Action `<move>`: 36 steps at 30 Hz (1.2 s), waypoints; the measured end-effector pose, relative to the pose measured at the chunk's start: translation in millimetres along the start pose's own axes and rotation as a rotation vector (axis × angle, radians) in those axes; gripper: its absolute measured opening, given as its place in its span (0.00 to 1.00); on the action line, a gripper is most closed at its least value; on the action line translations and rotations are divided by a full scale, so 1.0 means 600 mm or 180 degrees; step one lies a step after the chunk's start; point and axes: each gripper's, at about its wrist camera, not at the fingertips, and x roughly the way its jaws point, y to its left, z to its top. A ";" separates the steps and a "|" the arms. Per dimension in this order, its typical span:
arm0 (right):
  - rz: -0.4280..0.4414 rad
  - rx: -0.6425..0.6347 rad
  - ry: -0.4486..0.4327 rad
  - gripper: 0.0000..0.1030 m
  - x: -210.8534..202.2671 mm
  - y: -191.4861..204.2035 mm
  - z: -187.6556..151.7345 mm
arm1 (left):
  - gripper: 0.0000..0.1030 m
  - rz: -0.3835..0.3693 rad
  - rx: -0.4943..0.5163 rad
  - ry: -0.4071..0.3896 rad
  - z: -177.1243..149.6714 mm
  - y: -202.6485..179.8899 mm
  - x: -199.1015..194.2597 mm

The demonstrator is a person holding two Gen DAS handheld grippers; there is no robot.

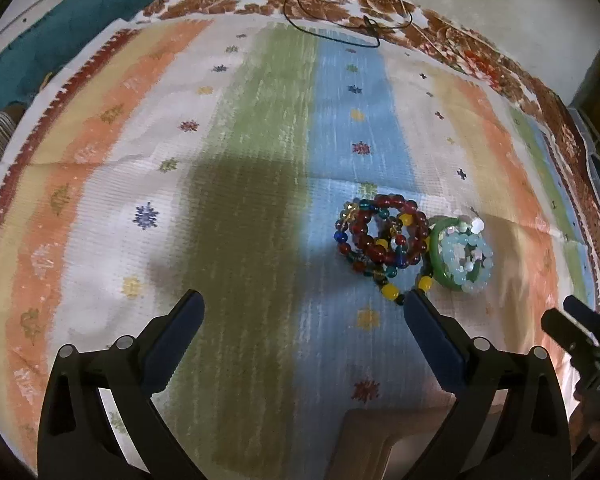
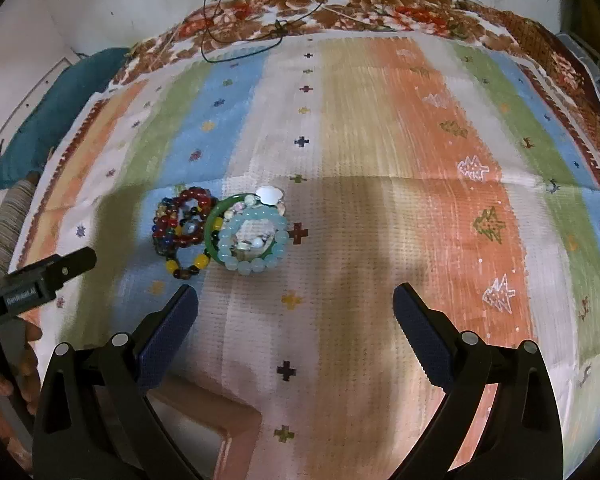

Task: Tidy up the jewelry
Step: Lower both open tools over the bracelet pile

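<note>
A striped cloth (image 1: 260,128) in orange, green, blue and white covers a flat surface, with a brown floral border at its far edge. On it lies a small heap of jewelry made up of 2 touching clusters. The first is a tangle of beaded bracelets (image 1: 382,236) in dark red, blue, teal and yellow. The second, touching it on the right, is a green bangle (image 1: 440,264) with a pale blue bead bracelet (image 2: 254,242) lying over it and a small white shell-like charm (image 2: 270,195) at its far edge.

The left gripper (image 1: 304,310) hovers low with its jaws spread wide and nothing between them; its right finger pad (image 1: 432,336) sits just beside the nearest yellow beads of the tangle — whether it touches them cannot be told. The right gripper (image 2: 296,300) also stands released and empty, with the heap ahead and to its left, near its left finger.

Judged from this layout, sorting has not started: every piece is still in 1 pile. The step in hand looks like the approach to a first pick. The next move would call for closing on a single strand at the pile's edge — likely the loose yellow-bead end — and lifting slowly, since the bracelets overlap and could drag one another along.

A thin black cord (image 1: 332,28) lies at the cloth's far edge.
</note>
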 end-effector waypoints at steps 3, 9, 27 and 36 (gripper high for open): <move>0.0006 0.0033 0.0025 0.96 0.011 -0.007 0.004 | 0.94 -0.0029 -0.0014 0.0045 0.005 -0.002 0.013; 0.0040 0.0117 0.0046 0.96 0.030 -0.012 0.014 | 0.94 0.0041 0.0016 0.0108 0.014 -0.003 0.037; -0.0041 -0.0020 0.0146 0.96 0.083 0.001 0.039 | 0.94 0.0061 -0.0138 0.0247 0.040 0.013 0.096; -0.0064 0.0020 0.0229 0.85 0.113 -0.003 0.047 | 0.94 0.0101 -0.0067 0.0266 0.050 0.016 0.126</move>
